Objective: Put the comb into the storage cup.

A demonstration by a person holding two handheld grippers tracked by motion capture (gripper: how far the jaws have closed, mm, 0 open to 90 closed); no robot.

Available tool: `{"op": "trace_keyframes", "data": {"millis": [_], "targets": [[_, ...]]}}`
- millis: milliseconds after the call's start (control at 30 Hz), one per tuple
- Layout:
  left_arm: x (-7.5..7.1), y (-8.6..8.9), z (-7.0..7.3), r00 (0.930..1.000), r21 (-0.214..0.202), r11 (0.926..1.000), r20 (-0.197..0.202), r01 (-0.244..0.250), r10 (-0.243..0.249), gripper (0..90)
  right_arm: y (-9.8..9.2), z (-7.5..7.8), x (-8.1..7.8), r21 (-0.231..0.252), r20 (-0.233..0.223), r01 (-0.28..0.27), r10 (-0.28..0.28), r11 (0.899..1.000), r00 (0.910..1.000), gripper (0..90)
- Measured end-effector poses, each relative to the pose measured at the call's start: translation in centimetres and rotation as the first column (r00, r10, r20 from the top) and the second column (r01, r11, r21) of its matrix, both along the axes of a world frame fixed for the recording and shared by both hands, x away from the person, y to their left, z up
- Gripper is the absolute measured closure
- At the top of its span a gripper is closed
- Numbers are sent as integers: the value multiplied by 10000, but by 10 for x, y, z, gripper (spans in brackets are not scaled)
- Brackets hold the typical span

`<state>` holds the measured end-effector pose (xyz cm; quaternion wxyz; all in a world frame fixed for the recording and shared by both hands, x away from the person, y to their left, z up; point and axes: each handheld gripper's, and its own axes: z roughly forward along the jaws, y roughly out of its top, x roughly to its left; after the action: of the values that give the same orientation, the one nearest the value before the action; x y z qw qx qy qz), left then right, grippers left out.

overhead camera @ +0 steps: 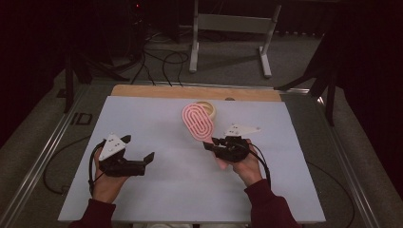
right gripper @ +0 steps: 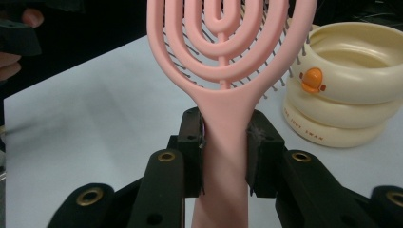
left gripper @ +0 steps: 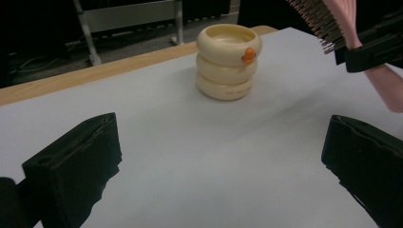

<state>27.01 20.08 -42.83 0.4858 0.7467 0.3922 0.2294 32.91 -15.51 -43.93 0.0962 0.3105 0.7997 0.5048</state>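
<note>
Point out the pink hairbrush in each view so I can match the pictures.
High view: the pink hairbrush sits just above centre, its handle in the right claw.
Left gripper view: top right corner, bristles pointing left.
Right gripper view: centre, upright, handle clamped between the jaws.
Shared landmark: the cream ringed cup, beside the brush head each time.

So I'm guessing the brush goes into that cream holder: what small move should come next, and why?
Probably carry the pink hairbrush over the cream holder's open mouth. The right gripper clamps its handle, head raised just short of the holder; the left gripper is open and apart.
</note>
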Motion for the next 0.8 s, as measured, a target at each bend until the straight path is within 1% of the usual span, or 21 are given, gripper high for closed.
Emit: {"op": "trace_keyframes", "data": {"millis": [200,400,500,600,633,767,800], "targets": [[9,-9,4,9999,-326,9993,16,170,-170,0,2,1,-1,65,45,-17,17,10000,10000,716],[16,-18,6,9996,-426,9988,-77,251,-255,0,3,1,-1,188,67,-15,14,9998,10000,716],[21,-25,9,9993,-582,9976,-81,365,-370,0,4,1,-2,231,120,-36,34,9997,9999,716],[23,-28,10,9990,-596,9973,-89,437,-443,0,5,1,-2,244,120,-35,32,9997,9999,716],[26,-35,13,9981,-541,9968,-112,594,-601,0,6,1,-2,270,160,-49,44,9996,9999,716],[29,-43,14,9970,-491,9959,-144,754,-762,0,6,1,-2,331,163,-56,51,9994,9999,716],[30,-48,14,9962,-545,9950,-179,839,-850,0,6,1,-2,328,169,-60,54,9994,9998,716]]}}
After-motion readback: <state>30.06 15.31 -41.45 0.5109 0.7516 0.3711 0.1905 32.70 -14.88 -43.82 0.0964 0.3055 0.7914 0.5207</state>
